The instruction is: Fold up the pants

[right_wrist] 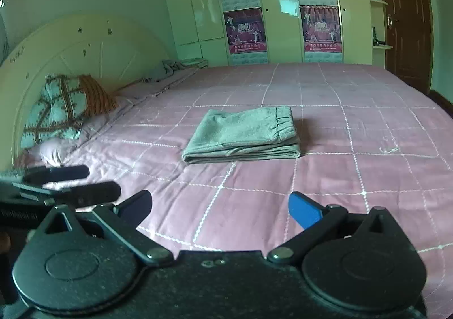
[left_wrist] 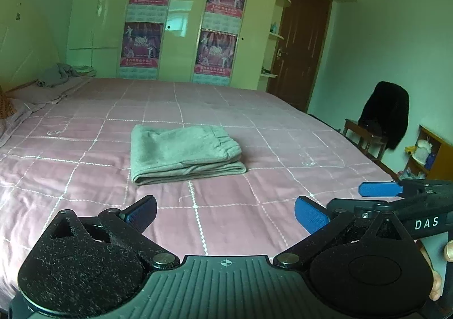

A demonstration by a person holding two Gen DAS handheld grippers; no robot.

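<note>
The grey pants (left_wrist: 184,153) lie folded into a compact stack on the pink checked bed cover (left_wrist: 85,143), waistband to the right; they also show in the right wrist view (right_wrist: 243,134). My left gripper (left_wrist: 225,212) is open and empty, held back from the pants near the bed's front edge. My right gripper (right_wrist: 220,207) is open and empty, also short of the pants. The right gripper's blue pads (left_wrist: 379,189) show at the right of the left wrist view. The left gripper's fingers (right_wrist: 85,191) show at the left of the right wrist view.
A headboard (right_wrist: 70,50) with pillows (right_wrist: 62,109) is at the left. A crumpled grey garment (left_wrist: 58,74) lies at the bed's far corner. A wardrobe with posters (left_wrist: 181,21) stands behind. A chair with a black coat (left_wrist: 386,115) and a brown door (left_wrist: 303,44) are at the right.
</note>
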